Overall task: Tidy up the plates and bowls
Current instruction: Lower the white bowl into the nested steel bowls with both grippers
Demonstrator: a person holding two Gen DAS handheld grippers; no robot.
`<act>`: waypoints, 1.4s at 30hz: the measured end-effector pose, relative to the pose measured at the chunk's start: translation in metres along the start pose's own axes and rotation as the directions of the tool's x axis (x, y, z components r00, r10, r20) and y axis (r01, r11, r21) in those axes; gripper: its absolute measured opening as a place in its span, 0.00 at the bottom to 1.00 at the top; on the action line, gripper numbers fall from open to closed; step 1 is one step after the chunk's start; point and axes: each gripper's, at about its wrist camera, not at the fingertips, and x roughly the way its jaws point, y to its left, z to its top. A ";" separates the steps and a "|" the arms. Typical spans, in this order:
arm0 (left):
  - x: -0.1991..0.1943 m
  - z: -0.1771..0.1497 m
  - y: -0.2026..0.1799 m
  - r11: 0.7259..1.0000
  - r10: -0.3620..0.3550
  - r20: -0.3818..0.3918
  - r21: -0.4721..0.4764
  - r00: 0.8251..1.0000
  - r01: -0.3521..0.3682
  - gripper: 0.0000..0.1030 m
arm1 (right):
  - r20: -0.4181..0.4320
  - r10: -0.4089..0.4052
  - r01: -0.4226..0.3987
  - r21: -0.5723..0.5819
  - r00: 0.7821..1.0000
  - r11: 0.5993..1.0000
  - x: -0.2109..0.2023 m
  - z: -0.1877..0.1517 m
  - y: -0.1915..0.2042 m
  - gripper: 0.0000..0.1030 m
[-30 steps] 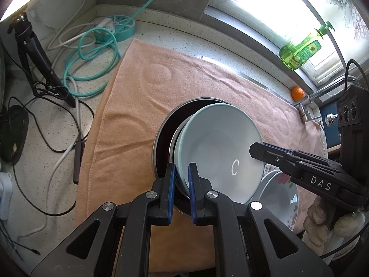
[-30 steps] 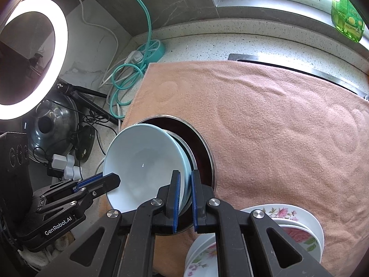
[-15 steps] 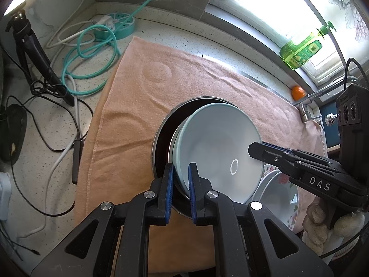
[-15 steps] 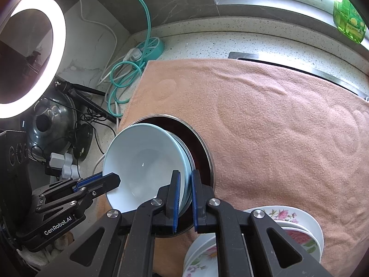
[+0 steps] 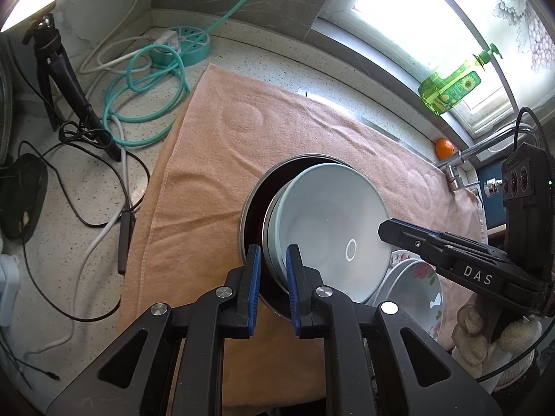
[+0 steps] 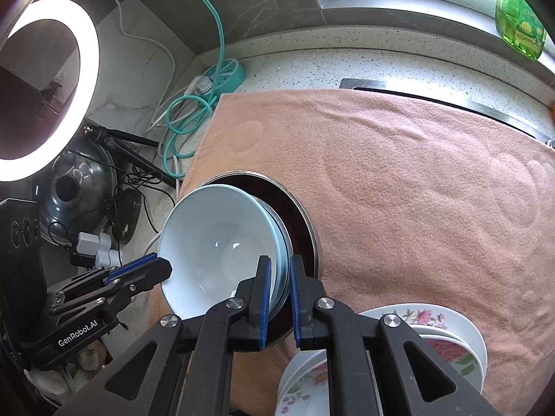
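Both the left gripper [image 5: 272, 270] and the right gripper [image 6: 279, 287] straddle opposite rims of the pale blue ceramic bowl [image 5: 333, 239], jaws opening narrowly, apparently releasing it nested in the dark steel-rimmed pan [image 5: 256, 201] near the peach towel's [image 5: 215, 159] front edge.

my left wrist cam sits close above the pale blue bowl [image 5: 329, 228], tilted steeply down toward the window at 1 o'clock, right wrist cam equally close, facing 12 o'clock, both share the peach towel [image 6: 416, 180]
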 end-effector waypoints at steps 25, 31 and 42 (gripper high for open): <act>-0.008 -0.010 0.037 0.995 -0.011 0.033 -0.098 0.999 0.014 0.13 | 0.075 0.041 -0.049 0.118 0.996 0.992 -0.024 -0.013 -0.027 0.11; -0.001 -0.007 0.038 0.994 -0.005 0.036 -0.105 0.999 0.009 0.13 | 0.047 0.055 -0.062 0.143 0.997 0.988 -0.013 -0.008 -0.032 0.11; 0.012 0.002 0.035 0.998 0.007 0.021 -0.069 1.000 -0.005 0.13 | 0.033 0.052 -0.056 0.154 0.998 0.987 0.003 -0.002 -0.032 0.11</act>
